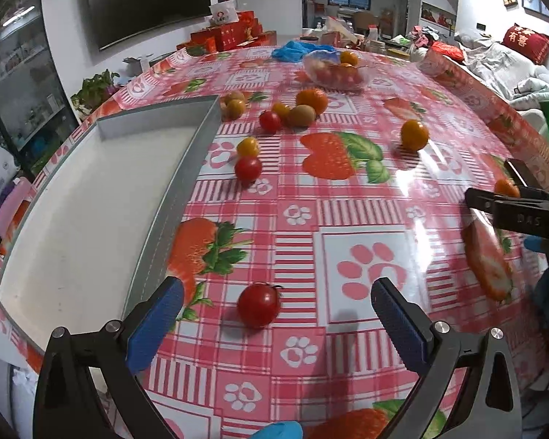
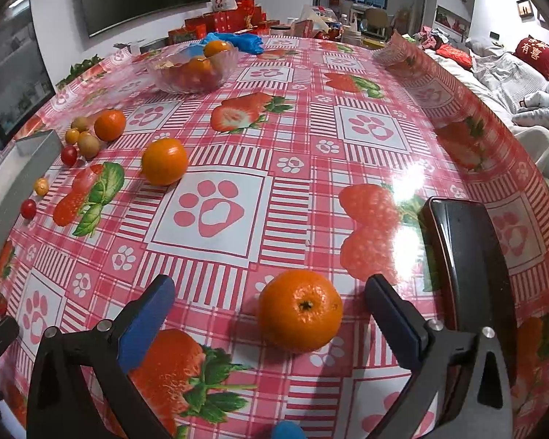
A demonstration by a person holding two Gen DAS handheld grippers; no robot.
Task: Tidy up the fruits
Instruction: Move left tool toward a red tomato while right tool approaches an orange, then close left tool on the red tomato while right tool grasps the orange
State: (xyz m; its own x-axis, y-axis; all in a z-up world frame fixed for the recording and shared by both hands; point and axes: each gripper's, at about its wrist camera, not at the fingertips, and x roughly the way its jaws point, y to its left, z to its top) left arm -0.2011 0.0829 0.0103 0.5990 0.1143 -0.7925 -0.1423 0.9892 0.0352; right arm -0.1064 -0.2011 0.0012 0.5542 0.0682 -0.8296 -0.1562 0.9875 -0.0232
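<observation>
My left gripper is open, its jaws wide on either side of a red cherry tomato on the table. A grey tray lies empty just to its left. My right gripper is open around a mandarin that rests on the table between its blue pads. The right gripper also shows at the right edge of the left wrist view. More fruit lies scattered: a mandarin, another mandarin, kiwis, and small red and yellow tomatoes.
A glass bowl with mandarins stands at the far side, with blue gloves behind it. A black phone-like slab lies at the right beside my right gripper. Red boxes stand past the far table edge.
</observation>
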